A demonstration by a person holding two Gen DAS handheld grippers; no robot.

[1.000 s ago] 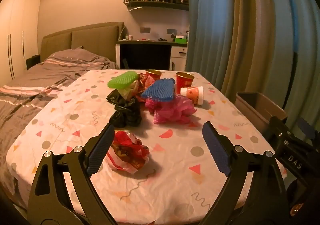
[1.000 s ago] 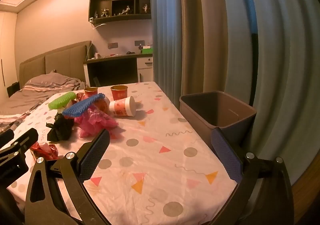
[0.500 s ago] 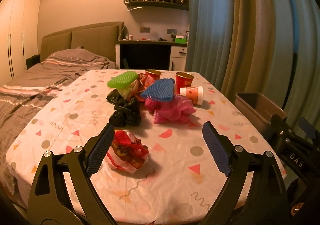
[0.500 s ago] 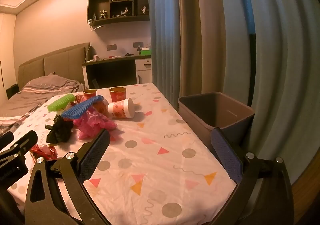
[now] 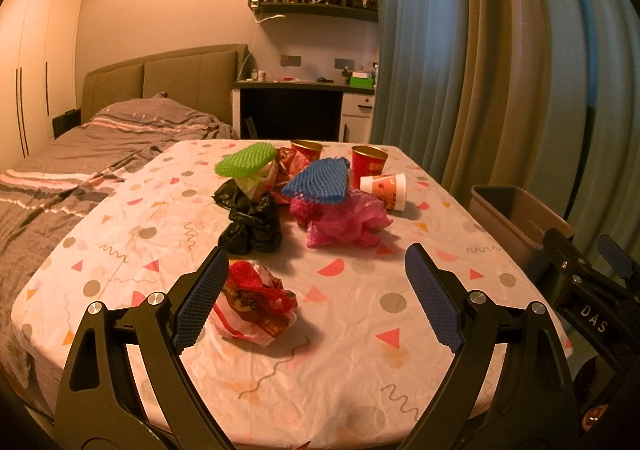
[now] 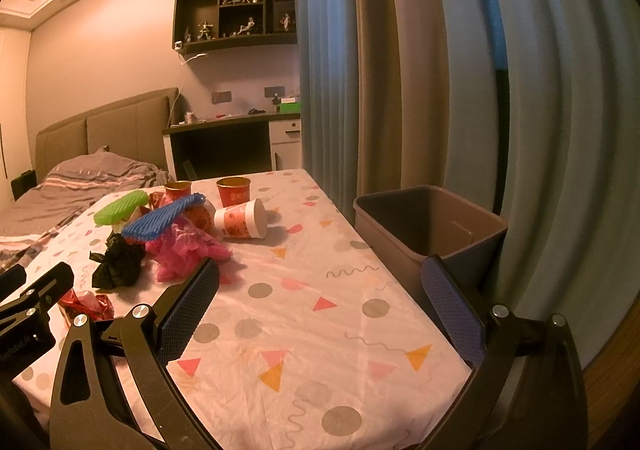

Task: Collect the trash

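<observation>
Hovering over a table [image 5: 400, 330] draped in a patterned cloth, both grippers are spread wide and hold nothing. Beyond the right gripper [image 6: 320, 310], past its right finger, a grey bin [image 6: 432, 226] stands against the table's edge, in front of the curtain [image 6: 400, 69]. Ahead of the left gripper [image 5: 316, 290], mid-table, lies the heap of trash: a pink bag [image 5: 344, 219] under a blue foam net [image 5: 320, 181], a black bag [image 5: 252, 226] under a green foam net [image 5: 246, 161]. Behind the heap stand two red cups [image 5: 370, 165], and a white cup [image 5: 386, 189] lies on its side beside them. Closest, just inside the left gripper's left finger, sits a crumpled red wrapper [image 5: 256, 306]; contact cannot be told.
</observation>
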